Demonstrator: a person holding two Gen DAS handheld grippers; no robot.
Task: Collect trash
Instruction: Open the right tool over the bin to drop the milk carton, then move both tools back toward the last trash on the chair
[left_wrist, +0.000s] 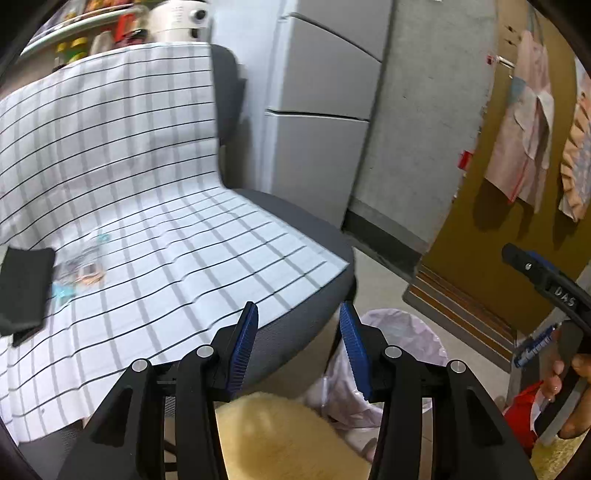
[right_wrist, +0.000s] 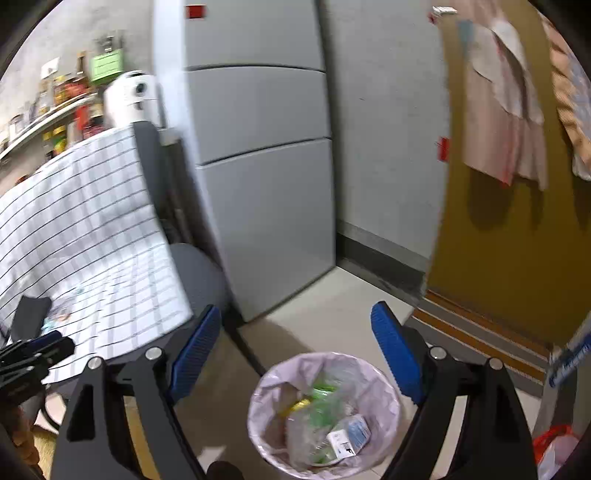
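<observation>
On the checked cloth (left_wrist: 155, 206) over the chair seat, a small heap of clear wrappers (left_wrist: 83, 267) is left, at about ten o'clock from the left gripper (left_wrist: 298, 345), whose fingers are spread wide with nothing held. The right gripper (right_wrist: 303, 354), equally wide and unladen, is poised over the lined bin (right_wrist: 384, 373) at six o'clock. The left is judged nearer; the heap's long axis cannot be told.

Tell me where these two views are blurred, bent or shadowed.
Left wrist view: the wrapper litter on the checked cloth is motion-smeared; fisheye bows the cloth's lines. Right wrist view: the shelf is soft, the fridge edges curve, and hanging clothes cast dark shadows on the door.
</observation>
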